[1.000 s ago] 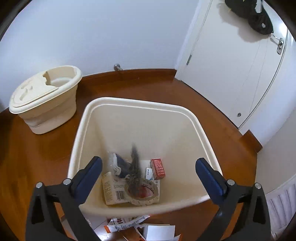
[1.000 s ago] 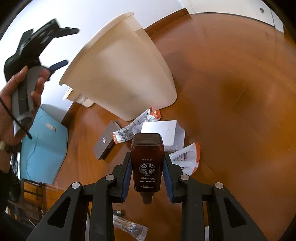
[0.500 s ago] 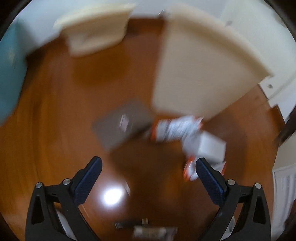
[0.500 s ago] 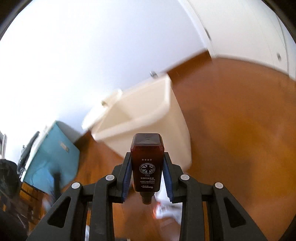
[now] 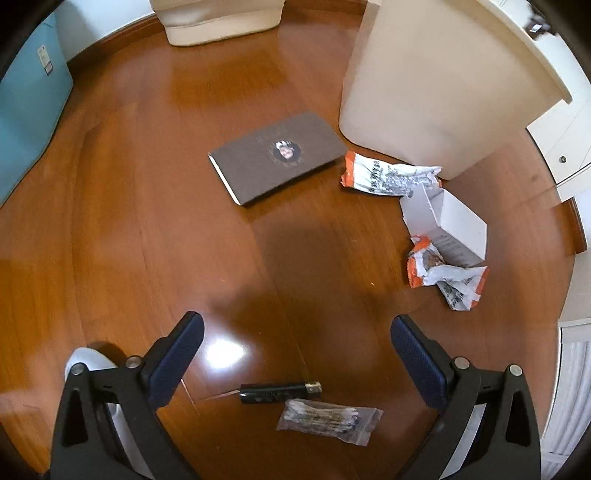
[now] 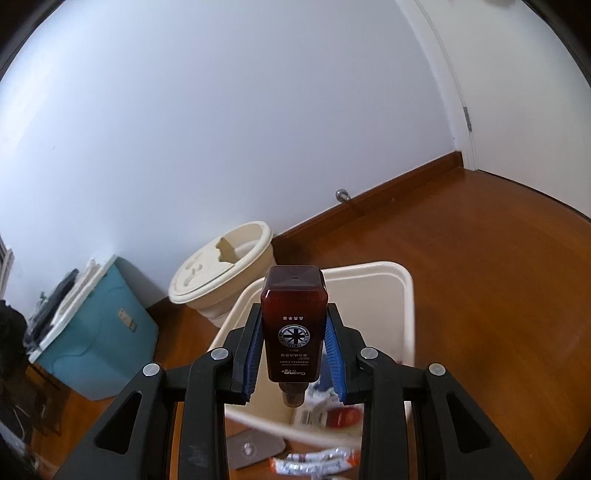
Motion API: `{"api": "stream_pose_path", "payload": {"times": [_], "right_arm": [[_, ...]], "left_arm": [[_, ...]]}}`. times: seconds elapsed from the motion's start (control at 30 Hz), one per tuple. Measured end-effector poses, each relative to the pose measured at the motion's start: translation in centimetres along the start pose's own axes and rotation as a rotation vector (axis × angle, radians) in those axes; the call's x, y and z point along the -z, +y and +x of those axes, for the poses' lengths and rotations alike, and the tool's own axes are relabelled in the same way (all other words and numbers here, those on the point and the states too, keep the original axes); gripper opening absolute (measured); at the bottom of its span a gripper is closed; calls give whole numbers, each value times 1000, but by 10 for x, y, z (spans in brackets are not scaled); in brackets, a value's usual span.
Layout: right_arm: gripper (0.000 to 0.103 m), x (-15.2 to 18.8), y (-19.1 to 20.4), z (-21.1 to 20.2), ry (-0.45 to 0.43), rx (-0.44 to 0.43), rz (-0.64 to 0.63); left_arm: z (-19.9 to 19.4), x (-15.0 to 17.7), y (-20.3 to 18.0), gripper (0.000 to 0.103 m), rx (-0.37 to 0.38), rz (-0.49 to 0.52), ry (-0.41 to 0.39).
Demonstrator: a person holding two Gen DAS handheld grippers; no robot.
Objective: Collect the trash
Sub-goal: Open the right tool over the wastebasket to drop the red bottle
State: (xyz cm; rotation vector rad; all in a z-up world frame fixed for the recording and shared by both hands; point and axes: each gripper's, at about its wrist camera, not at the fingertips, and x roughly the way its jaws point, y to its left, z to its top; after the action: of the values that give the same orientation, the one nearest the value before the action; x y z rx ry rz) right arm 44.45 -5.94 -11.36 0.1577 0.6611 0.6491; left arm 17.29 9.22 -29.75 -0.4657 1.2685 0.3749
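Note:
My right gripper (image 6: 294,354) is shut on a brown disinfectant bottle (image 6: 293,325) and holds it above the open cream trash bin (image 6: 408,295), which has trash inside. My left gripper (image 5: 295,350) is open and empty, low over the wood floor. Below it lie a black pen-like stick (image 5: 279,393) and a bag of cotton swabs (image 5: 328,421). Further off lie a grey booklet (image 5: 277,155), two orange-and-white wrappers (image 5: 388,177) (image 5: 447,277) and a white carton (image 5: 448,221), beside the bin's outer wall (image 5: 436,92).
A cream mop bucket (image 6: 225,269) stands by the wall, also seen in the left wrist view (image 5: 221,18). A teal storage box (image 6: 99,332) stands at the left. A white door (image 6: 517,74) is at the right. A white object (image 5: 86,363) sits under my left finger.
My left gripper has swung from above the bin down toward the floor litter. My right gripper has lifted the bottle from near the floor to above the bin's opening.

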Motion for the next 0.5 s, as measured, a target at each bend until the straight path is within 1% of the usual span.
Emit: {"api": "stream_pose_path", "payload": {"times": [0.1,0.17,0.27,0.3,0.33,0.37,0.4,0.43,0.47,0.5], "right_arm": [[33,2,4,30,45,16,-8],[34,7,3,53,107,26,0],[38,17,2,74,187,51,-11],[42,20,4,76,194,55,-25],[48,21,7,74,188,57,-42],[52,23,10,69,168,55,-63],[61,23,13,62,146,53,-82],[66,24,16,53,122,49,-98],[66,27,18,41,98,30,-112],[67,31,23,31,85,0,-127]], "left_arm": [[6,1,10,103,-21,-18,11],[10,4,16,103,-34,-33,23],[12,15,22,103,-44,-37,45],[13,21,23,103,-47,-41,57],[12,27,24,103,-47,-48,68],[13,33,25,103,-47,-55,80],[14,40,25,103,-47,-66,99],[15,47,26,103,-46,-84,115],[16,53,27,103,-43,-105,126],[17,60,32,103,-42,-151,140]]}}
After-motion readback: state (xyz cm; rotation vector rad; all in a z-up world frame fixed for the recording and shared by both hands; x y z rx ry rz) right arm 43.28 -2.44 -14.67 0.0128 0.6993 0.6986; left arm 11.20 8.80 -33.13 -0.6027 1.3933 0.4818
